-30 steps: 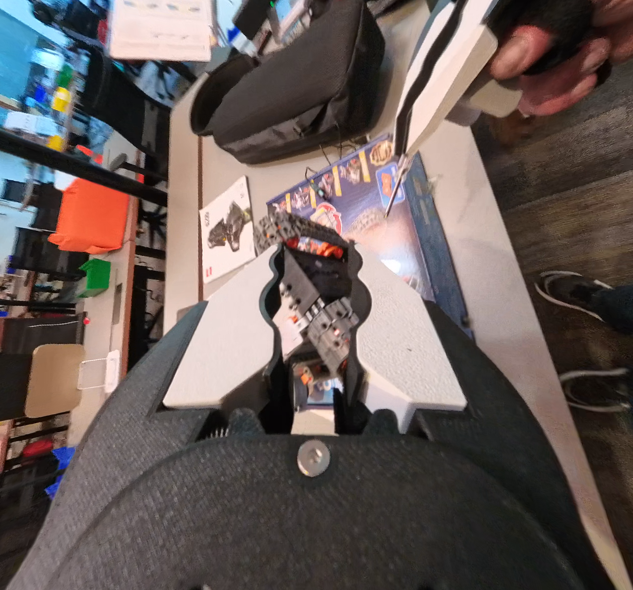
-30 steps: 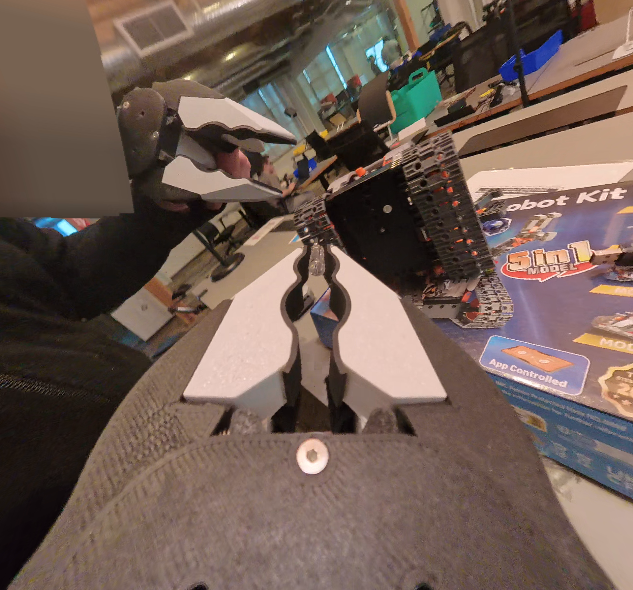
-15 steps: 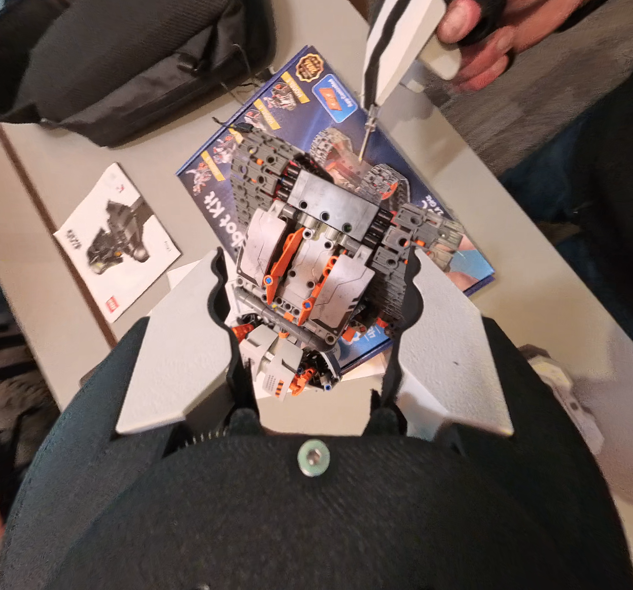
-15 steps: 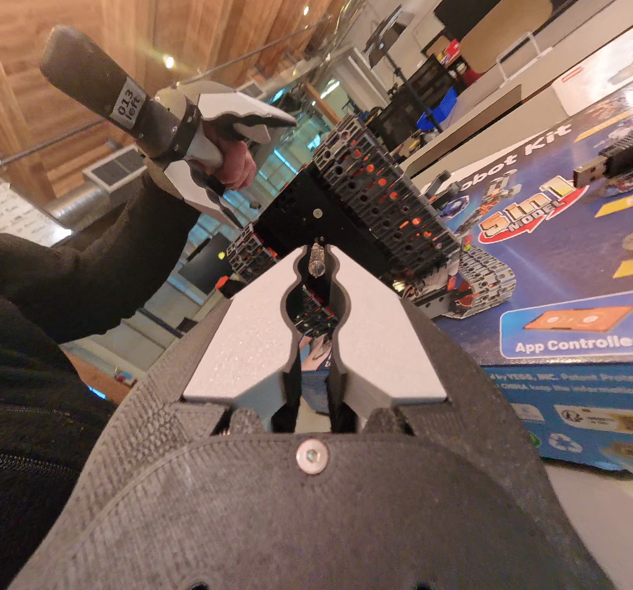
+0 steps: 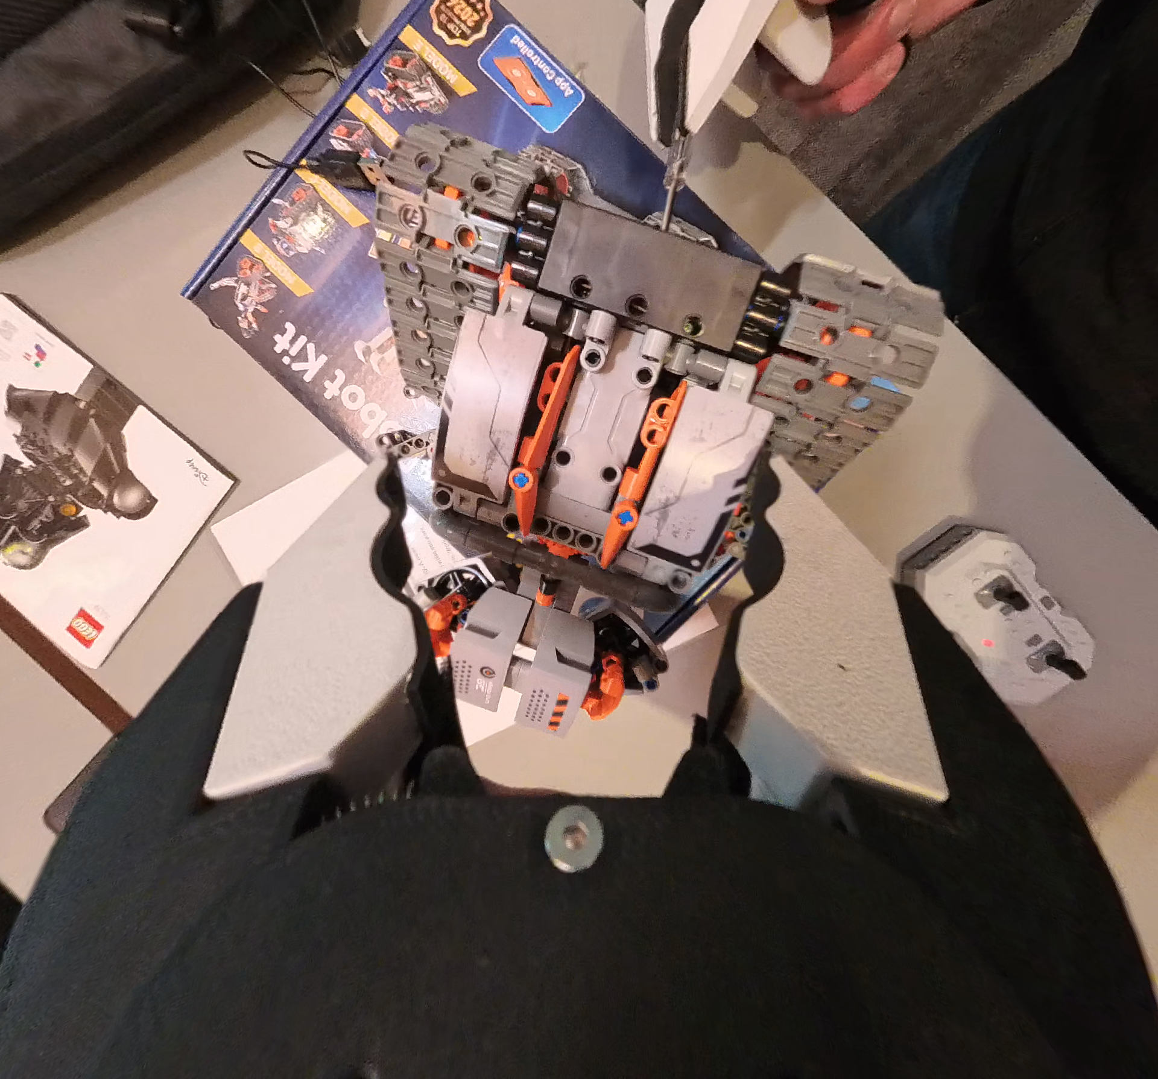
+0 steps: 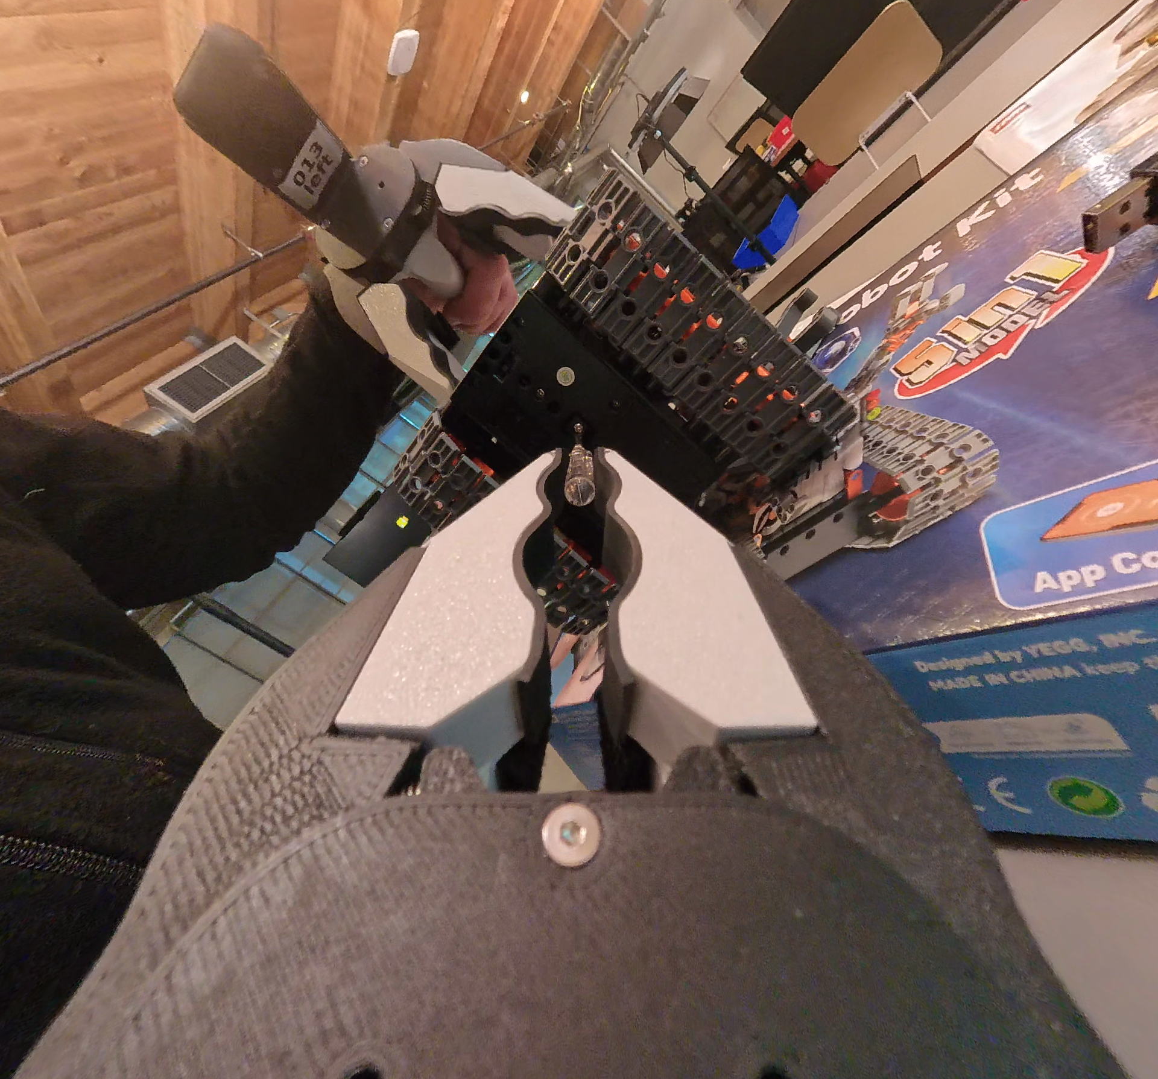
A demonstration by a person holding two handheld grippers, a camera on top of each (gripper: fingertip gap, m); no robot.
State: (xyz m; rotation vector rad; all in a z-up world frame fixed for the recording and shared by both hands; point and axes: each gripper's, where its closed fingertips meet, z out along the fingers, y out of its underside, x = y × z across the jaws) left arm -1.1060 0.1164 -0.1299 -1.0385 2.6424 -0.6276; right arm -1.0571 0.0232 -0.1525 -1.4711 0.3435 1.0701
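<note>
1. The left gripper (image 5: 573,541) has its two grey fingers spread wide apart. A toy robot built of grey, black and orange blocks with grey tracks (image 5: 626,410) sits between them.
2. It is hard to tell if those fingers touch the toy's sides.
3. The toy robot stands tipped up on a flat blue cardboard box with pictures on it (image 5: 351,247), and the box lies on the pale grey table (image 5: 156,309).
4. The right gripper (image 6: 576,472) has its fingers squeezed together on a small screwdriver with a clear handle and thin metal shaft (image 6: 575,472).
5. The screwdriver's tip rests on the black block at the back of the toy robot (image 6: 564,397).
6. A person's hand (image 5: 877,15) holds the right gripper from above.
7. A white booklet with a black car picture (image 5: 94,485) lies on the table, left of the box.
8. A small grey controller with black switches (image 5: 996,616) lies to the right, near the table edge.
9. A black cloth bag (image 5: 125,46) sits behind the box.
</note>
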